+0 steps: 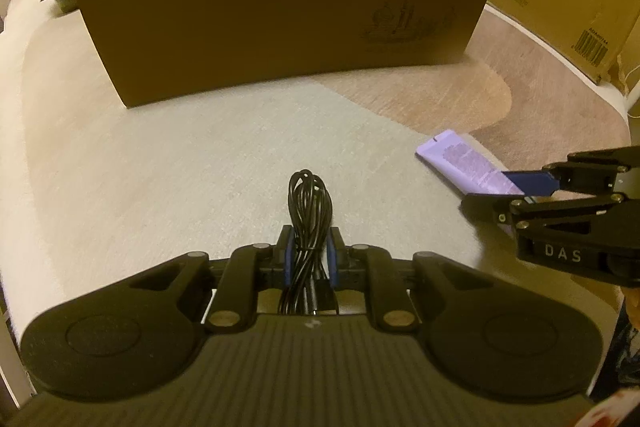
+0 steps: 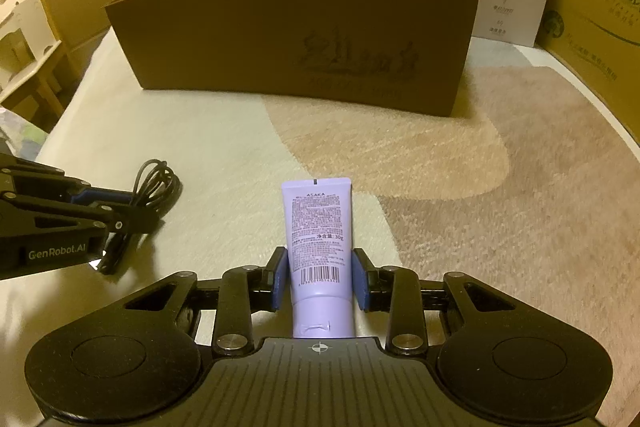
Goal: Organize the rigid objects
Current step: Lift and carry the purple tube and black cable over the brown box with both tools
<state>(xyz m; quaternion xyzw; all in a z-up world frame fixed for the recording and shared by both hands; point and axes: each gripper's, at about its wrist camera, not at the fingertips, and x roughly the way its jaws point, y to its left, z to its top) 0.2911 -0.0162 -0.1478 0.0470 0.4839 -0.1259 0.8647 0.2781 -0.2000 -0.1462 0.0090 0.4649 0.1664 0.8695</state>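
- Cable bundle (image 1: 309, 211) and lavender tube (image 2: 318, 231) are both lying on the tablecloth (image 1: 160, 163) in front of the open brown box (image 1: 280, 23), likely their destination.
- Left gripper (image 1: 309, 247) is clamping the coiled black cable at mid-bundle, keeping the loops together.
- Right gripper (image 2: 319, 277) is squeezing the tube near its cap end, beside the cable, with its crimped end pointing toward the box.
- Both are looking ready for lifting over the box's near wall.

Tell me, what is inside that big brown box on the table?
Only the white inner walls of the brown box show above its rim. Its tall front wall hides the floor, so whether anything lies inside cannot be told from either view.
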